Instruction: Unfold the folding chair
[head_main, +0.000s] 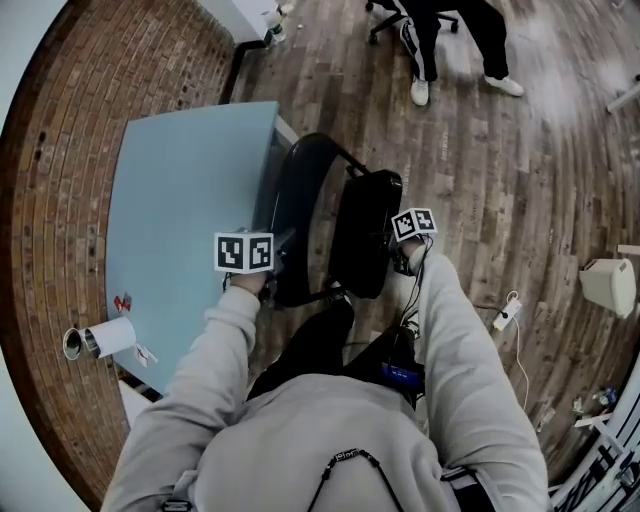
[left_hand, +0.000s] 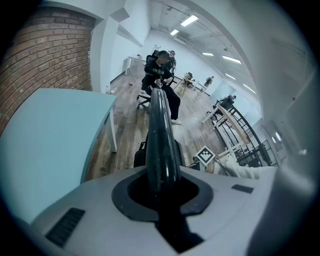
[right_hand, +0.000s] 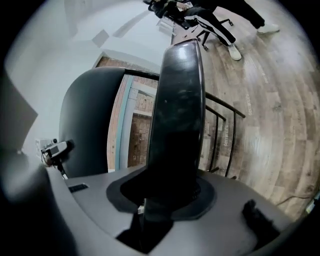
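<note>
Chair (head_main: 330, 235) stood on floor (head_main: 510, 200), just beside blue table (head_main: 180, 200). Left gripper (left_hand: 162, 187) was clenched on backrest (head_main: 298, 185) top edge. Right gripper (right_hand: 167, 197) was clenched on seat (head_main: 365, 235) edge.

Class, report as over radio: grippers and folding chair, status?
Left gripper shut on chair frame. Right gripper shut on seat. Chair not fully open. Blue table close beside.

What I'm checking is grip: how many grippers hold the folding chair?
2. The left gripper clamps the thin back frame; the right gripper clamps the seat edge.
</note>
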